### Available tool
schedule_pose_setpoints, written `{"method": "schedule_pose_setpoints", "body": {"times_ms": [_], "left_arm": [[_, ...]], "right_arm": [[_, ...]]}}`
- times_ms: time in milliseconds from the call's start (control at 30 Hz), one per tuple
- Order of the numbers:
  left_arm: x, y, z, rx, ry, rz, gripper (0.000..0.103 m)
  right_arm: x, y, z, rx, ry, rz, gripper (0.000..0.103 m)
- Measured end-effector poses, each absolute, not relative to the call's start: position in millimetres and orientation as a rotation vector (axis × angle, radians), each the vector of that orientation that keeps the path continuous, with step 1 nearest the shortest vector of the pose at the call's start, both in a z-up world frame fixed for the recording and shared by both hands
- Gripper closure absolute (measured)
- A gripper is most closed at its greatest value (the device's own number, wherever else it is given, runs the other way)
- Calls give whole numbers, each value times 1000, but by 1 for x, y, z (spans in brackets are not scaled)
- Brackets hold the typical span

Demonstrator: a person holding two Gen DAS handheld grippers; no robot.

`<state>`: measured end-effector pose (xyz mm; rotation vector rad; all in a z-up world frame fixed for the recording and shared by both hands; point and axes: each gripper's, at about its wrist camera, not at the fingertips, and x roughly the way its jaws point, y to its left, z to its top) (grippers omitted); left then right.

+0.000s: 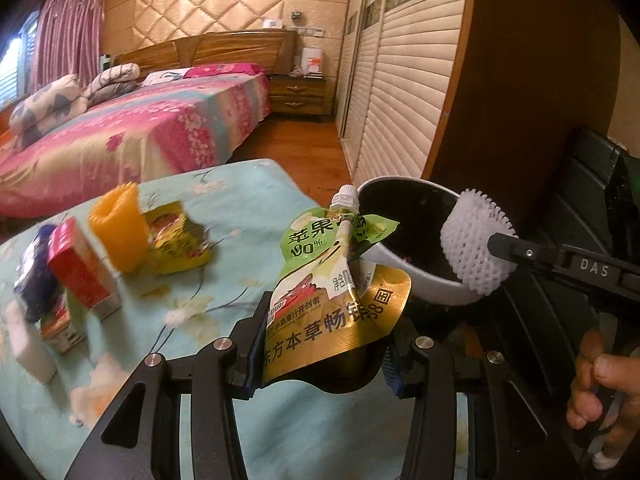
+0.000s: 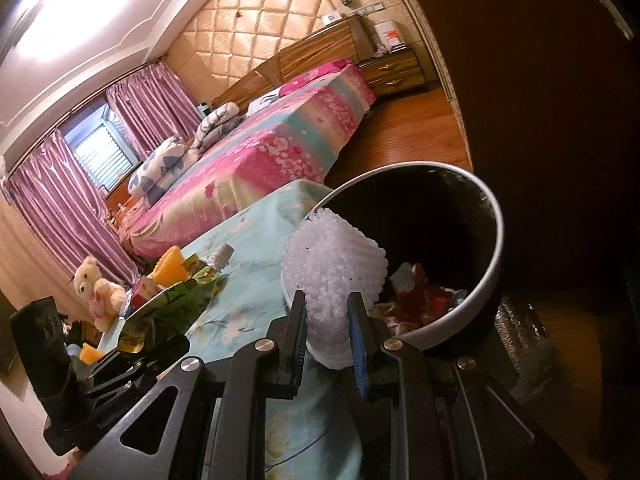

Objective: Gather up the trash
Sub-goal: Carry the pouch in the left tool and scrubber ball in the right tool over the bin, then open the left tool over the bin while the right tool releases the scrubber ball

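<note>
We see the left gripper point(image 1: 320, 344) clenched on a green and gold drink pouch point(image 1: 332, 280), which stands up between its fingers with the white cap just beside the rim of the trash bin point(image 1: 404, 276). The right gripper point(image 2: 326, 344) pinches a white foam net point(image 2: 332, 276), holding it against the bin's near rim, above the trash inside. More litter sits on the blue flowered cloth point(image 1: 248, 208) to the left: an orange foam sleeve point(image 1: 118, 228), a red carton point(image 1: 82, 268) and a yellow wrapper point(image 1: 180, 240).
</note>
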<state>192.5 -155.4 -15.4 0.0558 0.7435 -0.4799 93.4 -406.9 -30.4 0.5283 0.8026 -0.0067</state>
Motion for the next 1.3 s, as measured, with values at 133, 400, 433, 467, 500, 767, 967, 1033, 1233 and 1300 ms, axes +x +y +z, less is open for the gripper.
{"method": "schedule_pose_setpoints", "body": {"times_ms": [133,400,433,467,500,767,967,1033,1233,1300], "left_arm": [[199,-169,-18,69,745,-493,58],[217,-205,-19,114,755,-525,58],[220,-209,-19,119,756,-530,58],[222,-212,-18,123,758,-533,58],[225,-215,-18,126,760,-536,58],[242,-247,-21,168,769,-553,58],[251,-260,-26,188,785,-556,57],[252,-263,-27,190,787,-556,57],[257,-269,-29,187,796,-562,57],[257,-271,-29,190,797,-563,56]], "right_arm": [[98,-418,-30,539,796,-24,84],[109,-436,-37,555,812,-55,84],[110,-438,-38,557,814,-59,84],[111,-440,-38,559,816,-61,84],[112,-442,-39,558,817,-64,84],[118,-451,-43,556,833,-86,84],[124,-459,-47,554,849,-102,83],[126,-462,-47,554,851,-104,83],[130,-465,-48,550,863,-113,83],[130,-467,-49,554,865,-113,83]]}}
